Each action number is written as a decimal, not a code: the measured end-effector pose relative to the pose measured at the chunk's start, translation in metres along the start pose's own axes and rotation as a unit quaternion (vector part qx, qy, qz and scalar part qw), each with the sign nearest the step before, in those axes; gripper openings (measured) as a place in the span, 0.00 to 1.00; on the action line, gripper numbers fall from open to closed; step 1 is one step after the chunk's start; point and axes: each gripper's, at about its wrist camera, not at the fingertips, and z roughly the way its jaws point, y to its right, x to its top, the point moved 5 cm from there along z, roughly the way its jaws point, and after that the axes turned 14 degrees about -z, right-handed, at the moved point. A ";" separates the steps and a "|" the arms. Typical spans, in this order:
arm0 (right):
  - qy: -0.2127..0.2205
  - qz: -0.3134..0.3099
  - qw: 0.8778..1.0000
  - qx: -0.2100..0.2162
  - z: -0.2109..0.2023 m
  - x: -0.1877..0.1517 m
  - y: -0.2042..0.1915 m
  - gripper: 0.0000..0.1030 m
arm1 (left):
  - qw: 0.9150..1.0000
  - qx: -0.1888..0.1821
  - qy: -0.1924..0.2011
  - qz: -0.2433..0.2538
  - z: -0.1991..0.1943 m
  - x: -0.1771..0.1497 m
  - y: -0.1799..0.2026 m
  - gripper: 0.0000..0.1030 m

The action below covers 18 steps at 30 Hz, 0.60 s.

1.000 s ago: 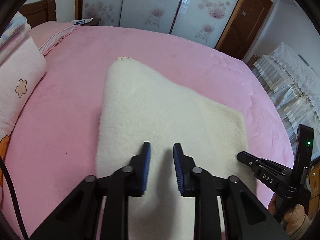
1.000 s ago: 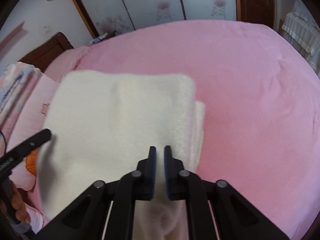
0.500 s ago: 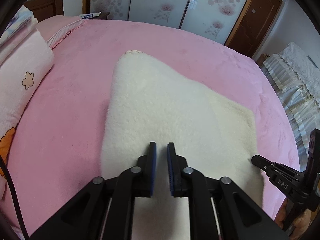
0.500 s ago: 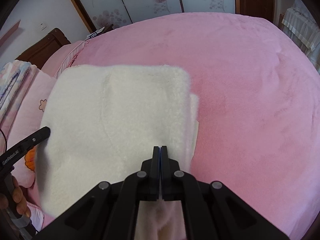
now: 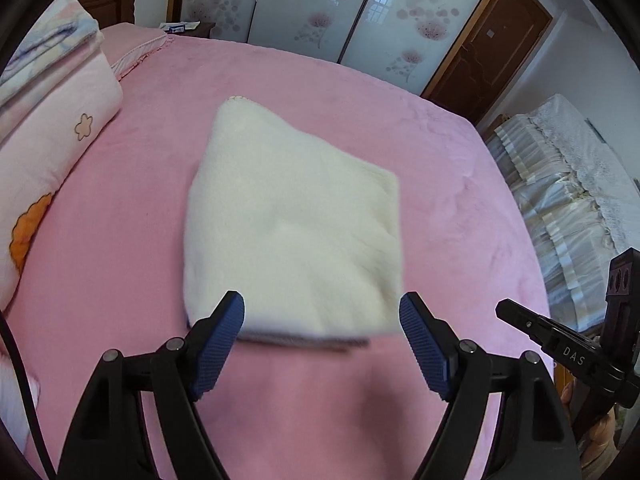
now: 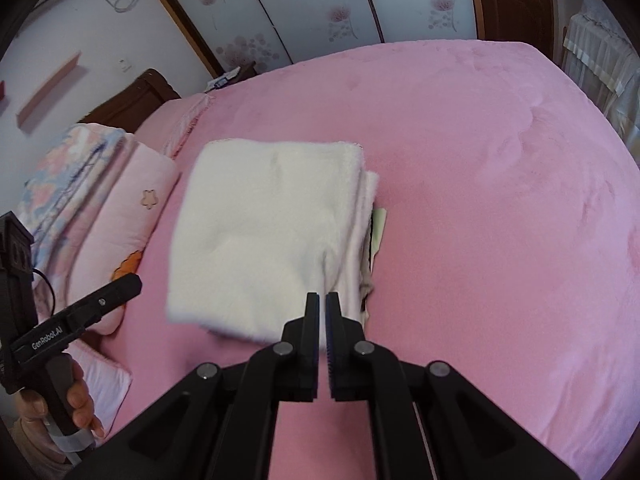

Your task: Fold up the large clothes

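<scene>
Your left gripper [image 5: 322, 326] has matte black linkage arms with round silver pivot screws, and ribbed dark-blue pads [image 5: 218, 346] lining the inner faces of its fingers. A thin black cable runs down outside its left finger. Seen from the other side, its body carries white "GenRobot.AI" lettering above a black handle with pale tape at the base. Your right gripper [image 6: 322, 300] is built the same; white "DAS" letters mark its side behind the fingers.

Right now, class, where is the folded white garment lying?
The folded white garment lies on the pink bed, right of the pink pillows in both wrist views.
</scene>
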 end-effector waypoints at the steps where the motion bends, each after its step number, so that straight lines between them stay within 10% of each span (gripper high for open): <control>1: -0.001 -0.002 1.000 0.001 -0.019 -0.008 -0.002 0.03 | 1.000 0.000 0.001 0.003 -0.015 -0.012 0.008 0.77; 18: -0.003 -0.031 0.999 0.033 -0.261 -0.167 -0.014 0.03 | 1.000 -0.014 0.002 0.016 -0.223 -0.233 0.119 0.82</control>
